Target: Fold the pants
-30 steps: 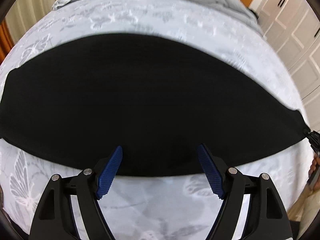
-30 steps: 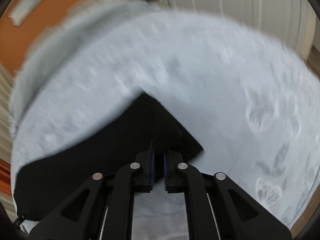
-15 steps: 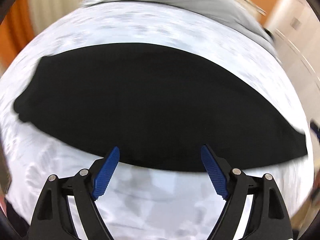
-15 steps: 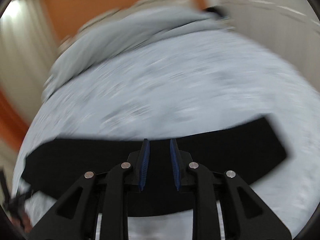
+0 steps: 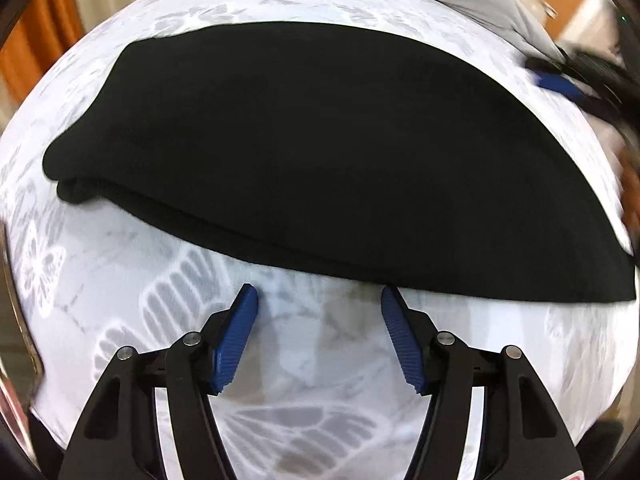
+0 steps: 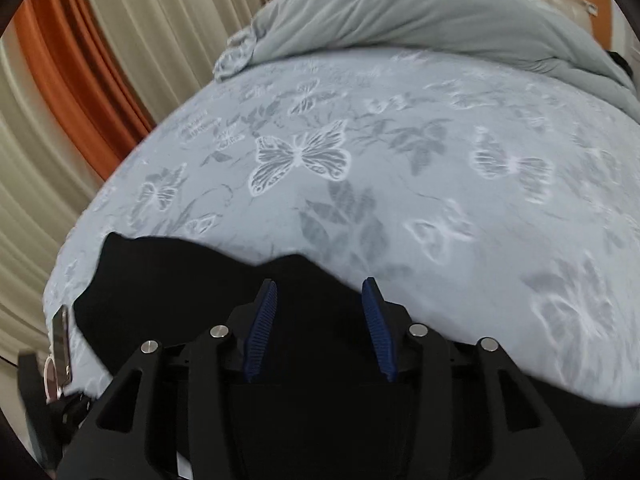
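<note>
The black pants (image 5: 320,152) lie folded in a long flat shape across the bed, with a doubled edge at their left end. My left gripper (image 5: 318,300) is open and empty, just short of the pants' near edge. The pants also show in the right wrist view (image 6: 208,288), under and in front of my right gripper (image 6: 320,292), which is open above the fabric and holds nothing. The right gripper shows blurred at the far right of the left wrist view (image 5: 560,84).
The bed has a pale blue sheet with butterfly print (image 6: 400,168). A grey duvet (image 6: 420,12) is bunched at the bed's head. Cream and orange curtains (image 6: 80,60) hang at the left. A phone-like object (image 6: 62,336) lies near the left edge.
My right gripper has opened and let go of the pants after carrying one end over. The pants now look shorter and doubled. My left gripper has drawn back off the fabric.
</note>
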A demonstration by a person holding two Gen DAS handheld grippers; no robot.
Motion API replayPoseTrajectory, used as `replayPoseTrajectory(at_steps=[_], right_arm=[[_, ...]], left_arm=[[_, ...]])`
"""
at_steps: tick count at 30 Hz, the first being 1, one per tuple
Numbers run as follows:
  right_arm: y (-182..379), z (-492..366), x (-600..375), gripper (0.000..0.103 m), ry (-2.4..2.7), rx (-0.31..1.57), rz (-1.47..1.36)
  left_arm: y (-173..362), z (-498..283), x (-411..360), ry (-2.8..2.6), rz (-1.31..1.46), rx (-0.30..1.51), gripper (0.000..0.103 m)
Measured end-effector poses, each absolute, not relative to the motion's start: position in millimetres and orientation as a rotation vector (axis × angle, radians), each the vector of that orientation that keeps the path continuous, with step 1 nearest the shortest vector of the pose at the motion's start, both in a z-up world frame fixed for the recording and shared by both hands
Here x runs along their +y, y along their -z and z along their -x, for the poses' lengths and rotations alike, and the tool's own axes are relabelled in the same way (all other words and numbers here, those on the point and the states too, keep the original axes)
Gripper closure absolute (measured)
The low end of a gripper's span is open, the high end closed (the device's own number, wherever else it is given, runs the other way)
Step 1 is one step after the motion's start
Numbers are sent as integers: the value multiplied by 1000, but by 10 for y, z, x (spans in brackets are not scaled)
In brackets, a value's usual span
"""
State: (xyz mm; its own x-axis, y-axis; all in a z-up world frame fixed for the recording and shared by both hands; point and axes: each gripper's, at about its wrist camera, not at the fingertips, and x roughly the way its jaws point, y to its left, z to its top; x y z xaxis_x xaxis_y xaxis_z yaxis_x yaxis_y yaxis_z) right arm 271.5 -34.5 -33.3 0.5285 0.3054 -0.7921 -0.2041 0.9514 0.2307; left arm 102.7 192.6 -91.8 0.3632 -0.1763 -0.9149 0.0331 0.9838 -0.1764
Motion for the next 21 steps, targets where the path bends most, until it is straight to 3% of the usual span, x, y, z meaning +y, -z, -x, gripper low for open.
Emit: replayPoseTrajectory(at_steps=[6,7,8,9,12,14,17,21], right_arm=[[791,-2981,-72,55,-365,1155,-92],[796,-2915,26,61,-388,1132,-15],[797,-2879,91,85,-412,1123,26],[763,-2851,154,92,-401,1101,68],[552,-2902,130,95,-360,993,61],[478,-3057,-39,103,-330,924,-9],[698,-3307,-212,103,-209,978,-28],[403,-2884,-334,100,-281,868,-75]], left_arm=[[890,-951,1926,167,115,1183,41],[876,-939,1885,167,109,1181,41],[844,-901,1872,172,111,1175,41],[822,-902,1864,185,133,1176,41],[787,-923,1878,231,227,1180,41],[797,-969,1930,210,252,1181,40],[816,-1061,2046,172,320,1180,40],[595,-956,2409,131,471,1052,38]])
